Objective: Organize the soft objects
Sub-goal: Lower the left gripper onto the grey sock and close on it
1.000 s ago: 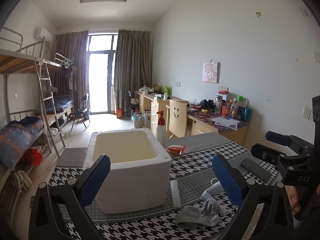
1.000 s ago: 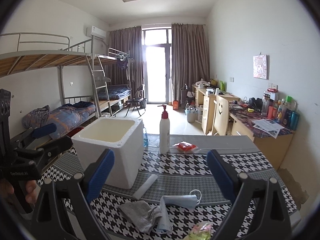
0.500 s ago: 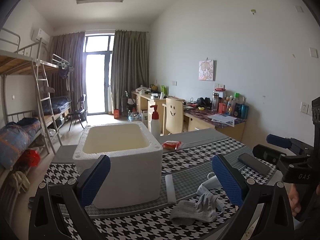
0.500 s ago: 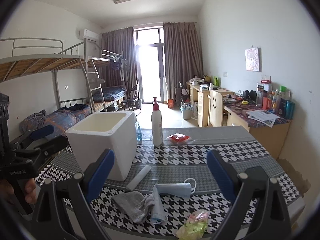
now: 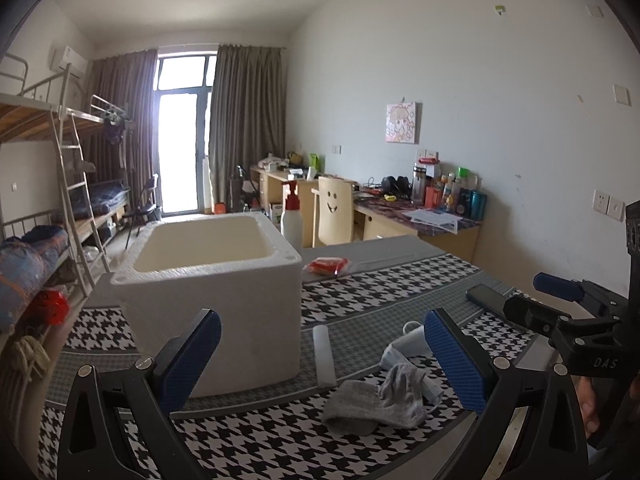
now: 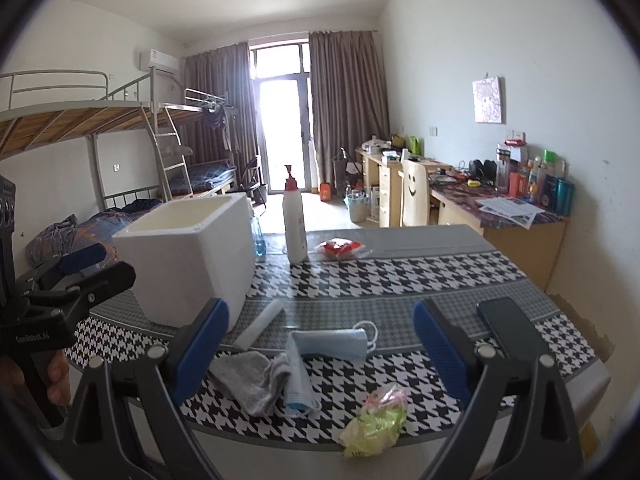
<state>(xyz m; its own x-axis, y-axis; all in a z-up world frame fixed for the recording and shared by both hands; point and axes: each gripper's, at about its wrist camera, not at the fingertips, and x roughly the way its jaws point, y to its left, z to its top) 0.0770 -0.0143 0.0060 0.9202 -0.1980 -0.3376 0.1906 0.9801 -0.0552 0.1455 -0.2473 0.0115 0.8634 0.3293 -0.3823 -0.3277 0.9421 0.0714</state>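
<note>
- left gripper (image 5: 320,354): held low over near table edge, tilted slightly down toward table, jaws spread wide, nothing between pads; in right view seen at far left, fingers of hand (image 6: 56,376) wrapped round its handle
- foam box (image 5: 212,292): white, open top, upright on checked tablecloth (image 5: 380,292), left part of table, looks empty inside
- pump bottle (image 6: 294,224): upright just behind box, right of it
- white stick (image 6: 259,325): flat on cloth, just beside box's near right corner
- grey sock (image 6: 252,380): crumpled, near front edge, between the two grippers, touching mask
- blue face mask (image 6: 328,344): folded, right of sock, one end lying over sock's edge
- red packet (image 6: 340,249): far side of table, well apart from sock
- yellow-green plastic bag (image 6: 376,424): crumpled at front edge, right of mask
- right gripper (image 6: 320,356): low over near edge, level, aimed at mask and sock, jaws spread wide, empty
- phone (image 6: 508,328): dark, flat, right side of table, partly behind right finger
</note>
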